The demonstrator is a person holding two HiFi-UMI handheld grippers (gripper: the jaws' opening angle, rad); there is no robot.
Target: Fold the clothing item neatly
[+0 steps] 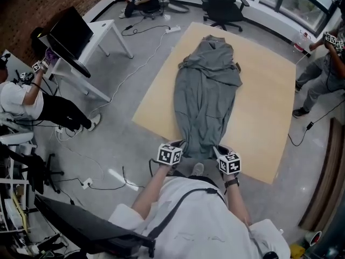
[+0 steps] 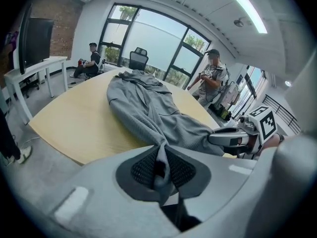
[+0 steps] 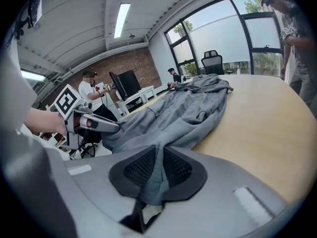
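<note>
- The grey garment (image 1: 205, 96) lies lengthwise on the wooden table (image 1: 261, 123). It stretches straight away from both grippers, with its far end bunched near the table's far edge.
- Its near hem sits at the table's near edge, pulled between the two grippers.
- The left gripper (image 1: 178, 144) is clenched on the hem's left corner. In the left gripper view the jaws stand almost together, and a fold of grey cloth (image 2: 148, 103) is pinched between the mesh pads (image 2: 143, 170) and hangs below them.
- The right gripper (image 1: 220, 149) grasps the hem's right corner the same way. In the right gripper view a strip of the cloth (image 3: 188, 113) is nipped between nearly closed jaws.
- The grippers are side by side, about as far apart as the garment is wide. Each shows in the other's view: the right one (image 2: 218, 137) and the left one (image 3: 111, 128).
- Bare wood runs along both sides of the garment. The strip outboard of the right gripper is wider than the one outboard of the left.
- Past the left gripper the table ends at open floor with loose cables (image 1: 102, 171). Further off are a white desk (image 1: 105, 36) with a monitor (image 1: 70, 31) and a seated person (image 1: 21, 99).
- Off the table's right side, beyond the right gripper, a second person (image 1: 323, 69) stands.
- Ahead, past the garment's far end, an office chair (image 1: 222, 1) stands clear of the table.
</note>
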